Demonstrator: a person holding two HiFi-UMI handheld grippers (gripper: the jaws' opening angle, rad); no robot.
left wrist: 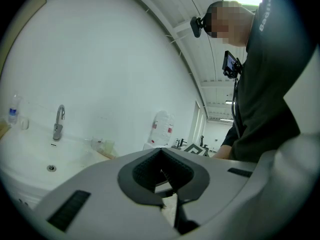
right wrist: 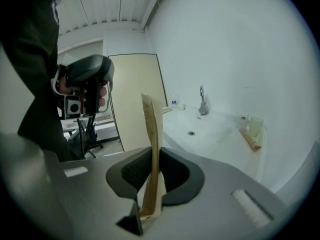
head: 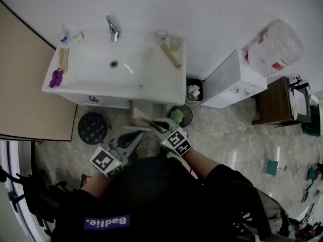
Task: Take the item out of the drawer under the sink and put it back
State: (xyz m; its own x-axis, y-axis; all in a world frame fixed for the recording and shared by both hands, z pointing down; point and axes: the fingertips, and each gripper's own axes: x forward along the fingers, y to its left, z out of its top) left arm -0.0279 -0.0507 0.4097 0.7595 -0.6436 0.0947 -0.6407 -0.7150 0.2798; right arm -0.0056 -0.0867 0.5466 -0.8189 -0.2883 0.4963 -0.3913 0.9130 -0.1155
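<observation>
The white sink (head: 101,82) carries a tap (head: 112,29), with a greenish cup (head: 175,43) and a brown roll (head: 171,57) on its right rim. Beside it, a dark bin (head: 195,79) holds crumpled paper (head: 194,91). Above the pale stone floor (head: 227,130), the right gripper (right wrist: 151,176) pinches a flat brown packet (right wrist: 151,129) upright, in front of the sink; the left gripper (left wrist: 161,179) has its jaws together, holding nothing
</observation>
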